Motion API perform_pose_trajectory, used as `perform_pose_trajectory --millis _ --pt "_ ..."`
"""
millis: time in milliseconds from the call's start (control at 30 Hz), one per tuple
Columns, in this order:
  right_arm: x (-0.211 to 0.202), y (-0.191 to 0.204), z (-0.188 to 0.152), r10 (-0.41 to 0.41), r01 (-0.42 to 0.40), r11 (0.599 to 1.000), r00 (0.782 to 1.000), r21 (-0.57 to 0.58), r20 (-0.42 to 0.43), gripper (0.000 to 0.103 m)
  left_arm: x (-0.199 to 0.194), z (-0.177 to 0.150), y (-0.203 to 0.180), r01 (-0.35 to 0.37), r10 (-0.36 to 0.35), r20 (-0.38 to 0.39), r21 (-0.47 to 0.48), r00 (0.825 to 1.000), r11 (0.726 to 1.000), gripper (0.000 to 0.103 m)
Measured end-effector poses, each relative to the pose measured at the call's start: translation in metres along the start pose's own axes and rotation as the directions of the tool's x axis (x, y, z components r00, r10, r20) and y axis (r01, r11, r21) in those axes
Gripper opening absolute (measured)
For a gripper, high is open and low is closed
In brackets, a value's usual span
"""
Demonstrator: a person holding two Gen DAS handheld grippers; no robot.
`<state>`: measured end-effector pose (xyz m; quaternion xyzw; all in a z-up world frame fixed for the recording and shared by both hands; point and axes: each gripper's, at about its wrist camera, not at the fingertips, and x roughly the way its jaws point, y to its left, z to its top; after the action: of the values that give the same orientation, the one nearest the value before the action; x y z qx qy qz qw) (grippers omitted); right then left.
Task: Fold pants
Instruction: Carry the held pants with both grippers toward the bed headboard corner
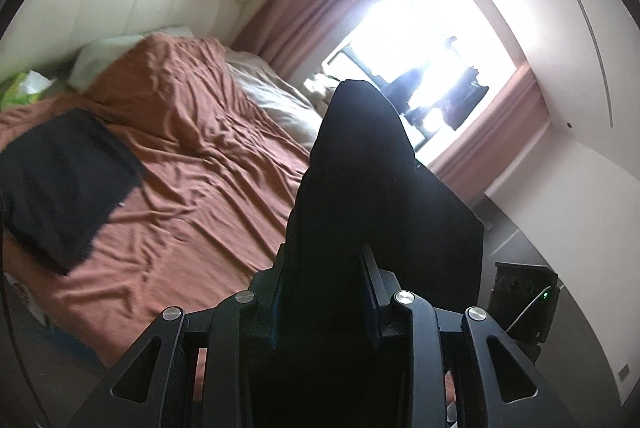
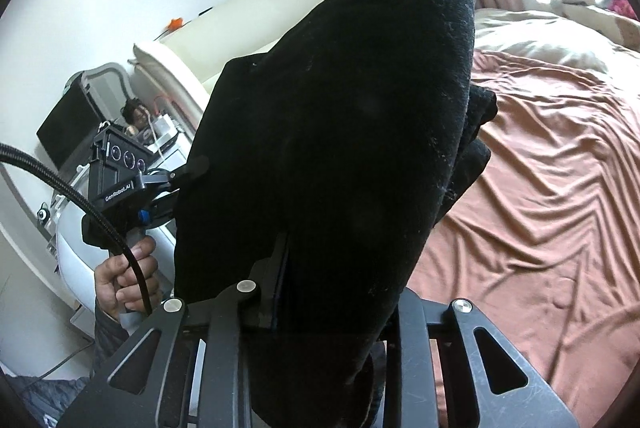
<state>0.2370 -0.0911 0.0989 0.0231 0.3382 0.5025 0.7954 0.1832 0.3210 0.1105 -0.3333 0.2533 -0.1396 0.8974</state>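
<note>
Both wrist views, pants lifted above the bed. The left hand-held gripper [image 1: 326,292] is clenched on a bunched edge of the black pants [image 1: 384,188], whose cloth rises between its fingers and hides much of the window [image 1: 416,40]. The right hand-held gripper [image 2: 332,312] likewise grips the pants [image 2: 340,132], the fabric draping over its fingers and filling the centre of that view; the left hand-held gripper [image 2: 176,184] and the person's left hand [image 2: 128,276] appear at the left, at the garment's far edge. The garment hangs in the air between the two tools, clear of the rust-coloured bed sheet [image 1: 192,156]. A separate dark folded cloth [image 1: 60,184] lies on the sheet. Likely risks: the thick bunch could slip from either grip if tension is uneven, and the loose hanging layers at the right [image 2: 476,132] could land creased or twisted, spoiling the fold line. Laying down too close to the folded cloth could disturb it.
</note>
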Motion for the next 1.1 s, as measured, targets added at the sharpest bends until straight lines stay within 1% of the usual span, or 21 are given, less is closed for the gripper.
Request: perform_pose_trajectory --millis 67,133,200,367,567,667,700,767,933,1100 --pt "0.016 0.002 0.003 0.015 -0.015 1.0 1.0 -0.009 -0.011 0.022 -0.008 0.005 0.012 -0.013 0.013 0.01 -0.007 1.0 1.0 0.031" --pt "0.032 0.005 0.007 0.023 -0.023 1.0 0.999 -0.02 -0.023 0.022 -0.016 0.013 0.025 -0.046 0.046 0.016 -0.001 0.999 0.999 0.03" --pt "0.045 0.007 0.01 0.026 -0.027 0.999 0.999 -0.029 -0.033 0.022 -0.023 0.02 0.037 -0.062 0.062 0.027 -0.007 0.998 0.998 0.029" --pt "0.078 0.008 0.021 0.054 -0.055 0.998 0.998 -0.038 -0.036 0.022 -0.035 0.045 0.063 -0.12 0.12 0.039 0.003 0.992 0.993 0.027" --pt "0.116 0.0 0.035 0.096 -0.097 0.995 0.994 -0.023 -0.043 0.022 -0.044 0.079 0.091 -0.181 0.18 0.044 0.017 0.983 0.983 0.026" --pt "0.137 -0.005 0.043 0.122 -0.123 0.992 0.992 -0.011 -0.04 0.022 -0.043 0.099 0.106 -0.221 0.218 0.055 0.048 0.974 0.974 0.026" --pt "0.144 -0.006 0.046 0.129 -0.129 0.992 0.991 -0.01 -0.042 0.022 -0.042 0.105 0.109 -0.239 0.235 0.065 0.075 0.97 0.968 0.026" --pt "0.164 -0.008 0.05 0.14 -0.141 0.99 0.989 -0.006 -0.051 0.022 -0.041 0.115 0.121 -0.256 0.25 0.074 0.092 0.965 0.962 0.026" --pt "0.206 -0.018 0.062 0.146 -0.147 0.989 0.986 0.001 -0.076 0.022 -0.037 0.135 0.158 -0.304 0.299 0.075 0.075 0.951 0.95 0.026" --pt "0.251 -0.028 0.07 0.168 -0.167 0.986 0.979 0.016 -0.116 0.022 -0.029 0.152 0.19 -0.347 0.342 0.072 0.062 0.937 0.936 0.025"
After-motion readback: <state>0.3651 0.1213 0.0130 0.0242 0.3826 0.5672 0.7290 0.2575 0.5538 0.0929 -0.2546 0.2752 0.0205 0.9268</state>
